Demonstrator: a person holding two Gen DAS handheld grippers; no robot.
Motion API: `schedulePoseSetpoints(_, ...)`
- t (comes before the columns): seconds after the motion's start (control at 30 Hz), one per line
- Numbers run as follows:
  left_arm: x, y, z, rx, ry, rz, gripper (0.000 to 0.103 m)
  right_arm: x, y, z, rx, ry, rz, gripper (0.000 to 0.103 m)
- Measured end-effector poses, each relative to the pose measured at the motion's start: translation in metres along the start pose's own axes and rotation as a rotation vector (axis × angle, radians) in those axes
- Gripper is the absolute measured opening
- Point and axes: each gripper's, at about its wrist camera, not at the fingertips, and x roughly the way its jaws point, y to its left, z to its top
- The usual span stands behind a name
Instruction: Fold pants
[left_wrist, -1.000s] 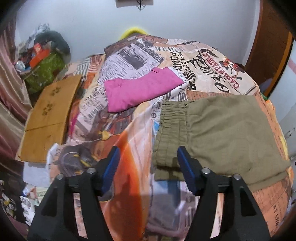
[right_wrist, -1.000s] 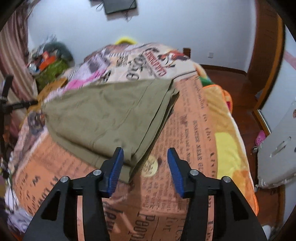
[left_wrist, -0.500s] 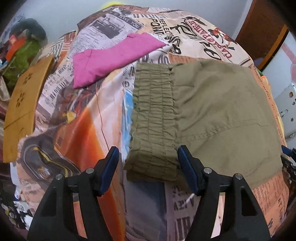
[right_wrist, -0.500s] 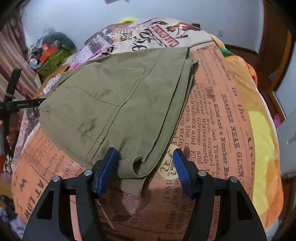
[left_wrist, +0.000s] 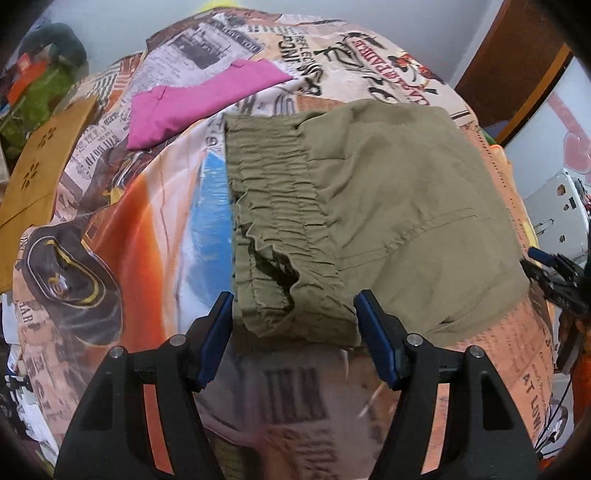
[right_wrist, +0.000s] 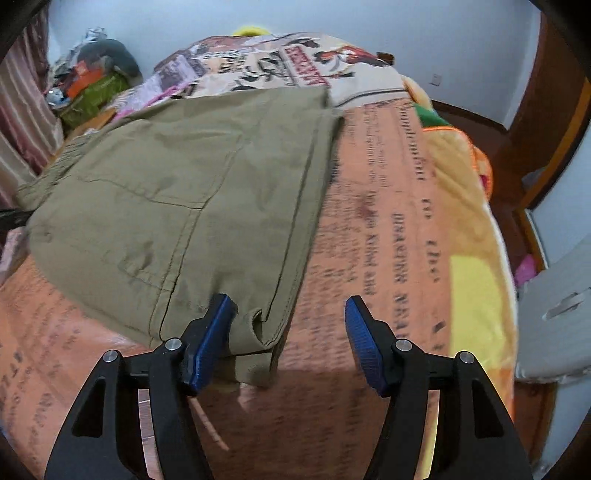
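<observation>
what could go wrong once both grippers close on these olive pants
The left gripper is open around the bunched waistband, where layers gape apart, so it may catch only the top layer and the fold could split. The right gripper sits off-centre at the hem corner, with one finger over the cloth and the other over the bedspread; it could pinch the bedspread or let the corner slip.

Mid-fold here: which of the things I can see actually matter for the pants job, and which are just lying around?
Part of the job:
- olive pants, waistband end between the open left claw
- open right claw at the pants' near corner
- printed bedspread they lie on

Just lying about:
- pink garment
- wooden board
- clutter pile by the wall
</observation>
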Motion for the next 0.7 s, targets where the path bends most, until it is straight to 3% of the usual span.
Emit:
schedulePoseSetpoints(0.13, -0.014, -0.014, -0.005, 0.061, -0.034, 0.087, 0.066, -0.007, -0.003, 0.006, -0.008, 0.01, -0.03, 0.054)
schedulePoseSetpoints(0.2, -0.025, -0.018, -0.005, 0.101, -0.049, 0.128, 0.067, -0.021, 0.003, 0.008, -0.041, -0.017, -0.05, 0.054)
schedulePoseSetpoints(0.33, -0.046, -0.025, -0.004, 0.144, -0.095, 0.187, 0.067, -0.048, 0.013, 0.015, -0.046, -0.095, -0.008, 0.054)
schedulePoseSetpoints(0.53, -0.061, -0.048, -0.005, 0.186, -0.144, 0.141, 0.068, -0.07, 0.051, 0.021, -0.091, -0.15, 0.12, 0.054)
schedulePoseSetpoints(0.7, -0.044, -0.08, -0.006, 0.248, -0.113, 0.077, 0.068, -0.059, 0.085, 0.019, -0.133, -0.132, 0.207, 0.054)
